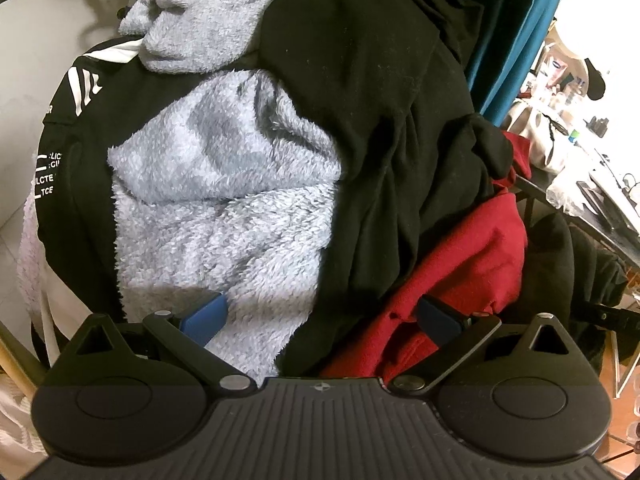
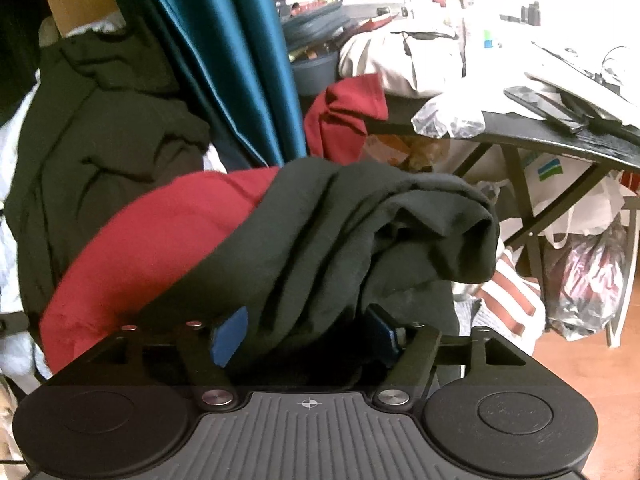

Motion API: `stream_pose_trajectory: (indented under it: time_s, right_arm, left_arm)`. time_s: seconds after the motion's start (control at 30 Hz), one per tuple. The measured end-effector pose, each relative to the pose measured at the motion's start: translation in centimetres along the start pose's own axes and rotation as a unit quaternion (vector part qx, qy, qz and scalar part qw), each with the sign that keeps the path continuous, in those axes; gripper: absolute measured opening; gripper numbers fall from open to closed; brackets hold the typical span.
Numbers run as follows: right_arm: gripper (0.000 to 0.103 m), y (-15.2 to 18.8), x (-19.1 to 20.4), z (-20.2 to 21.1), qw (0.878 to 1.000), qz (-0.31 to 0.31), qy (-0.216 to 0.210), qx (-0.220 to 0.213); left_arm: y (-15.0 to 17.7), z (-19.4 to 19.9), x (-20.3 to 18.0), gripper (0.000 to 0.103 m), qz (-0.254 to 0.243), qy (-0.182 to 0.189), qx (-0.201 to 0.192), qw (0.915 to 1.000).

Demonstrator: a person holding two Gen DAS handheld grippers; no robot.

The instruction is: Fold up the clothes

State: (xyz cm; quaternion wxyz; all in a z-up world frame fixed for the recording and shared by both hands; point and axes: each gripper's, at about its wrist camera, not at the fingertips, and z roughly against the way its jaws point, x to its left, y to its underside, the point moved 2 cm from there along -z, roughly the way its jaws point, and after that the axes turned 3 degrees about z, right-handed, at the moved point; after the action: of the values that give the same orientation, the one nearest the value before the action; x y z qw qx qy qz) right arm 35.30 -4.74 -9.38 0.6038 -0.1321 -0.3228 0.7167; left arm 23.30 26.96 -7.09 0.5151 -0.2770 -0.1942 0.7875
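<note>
A heap of clothes fills the left wrist view: a pale blue fleece [image 1: 224, 208], a black garment [image 1: 380, 128] draped over it, a red garment [image 1: 460, 264] at the lower right and a black top with white print [image 1: 76, 120] at the left. My left gripper [image 1: 320, 318] hangs just above the heap, open wide, with nothing between its blue pads [image 1: 204, 320]. In the right wrist view a bunched dark garment [image 2: 360, 232] lies over the red garment [image 2: 160, 232] and runs down between the jaws of my right gripper [image 2: 306, 334]. Those jaws stand apart and the cloth sits loosely between them.
A teal curtain [image 2: 224, 60] hangs behind the heap. A cluttered black folding table [image 2: 560, 136] stands at the right, with plastic bags [image 2: 588, 272] on the wooden floor beneath it. A pale wall [image 1: 36, 48] is at the left.
</note>
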Motion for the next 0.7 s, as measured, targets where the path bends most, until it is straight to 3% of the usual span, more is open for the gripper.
stream_pose_trajectory:
  time_s: [0.23,0.7]
  right_arm:
    - [0.070,1.0,-1.3,0.6,1.000,-0.022,0.008,0.009]
    - [0.071,3.4,-7.0,2.3,0.992,-0.110,0.053,0.016]
  left_arm:
    - [0.3,0.1,-0.2,0.103,0.000,0.017,0.001,0.9999]
    - [3.6,-1.6,-5.3,0.103,-0.081,0.098,0.056,0.9903]
